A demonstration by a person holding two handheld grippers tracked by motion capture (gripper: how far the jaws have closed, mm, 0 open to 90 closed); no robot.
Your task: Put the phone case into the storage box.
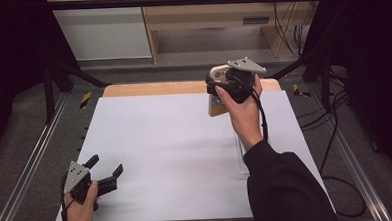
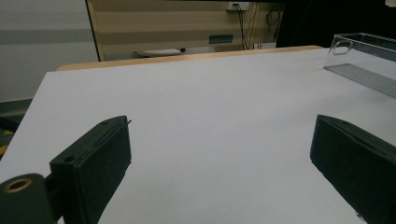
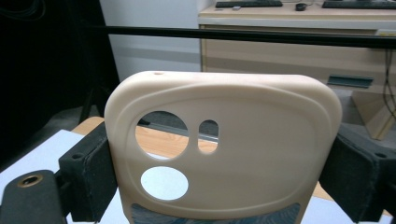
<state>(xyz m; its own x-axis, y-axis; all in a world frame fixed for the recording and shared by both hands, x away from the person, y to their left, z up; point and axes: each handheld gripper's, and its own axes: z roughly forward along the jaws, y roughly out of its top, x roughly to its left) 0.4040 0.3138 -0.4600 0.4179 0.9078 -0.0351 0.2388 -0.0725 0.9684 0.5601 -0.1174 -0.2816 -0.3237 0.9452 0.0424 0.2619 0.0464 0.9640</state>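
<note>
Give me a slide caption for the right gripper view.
Right hand-held gripper clamps a beige phone case by its edges, camera cutouts showing, above the white table.

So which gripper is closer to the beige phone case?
The right. The right gripper is shut on the beige phone case, holding it up over the table's far edge. The left gripper is open, far away at the near left corner.

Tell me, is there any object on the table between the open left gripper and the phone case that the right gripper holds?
Nothing visible. The phone case is clamped in the right gripper above the table's far edge; the left gripper stands open at the near left. Between them lies bare white table. The clear tray sits off to the right.
</note>
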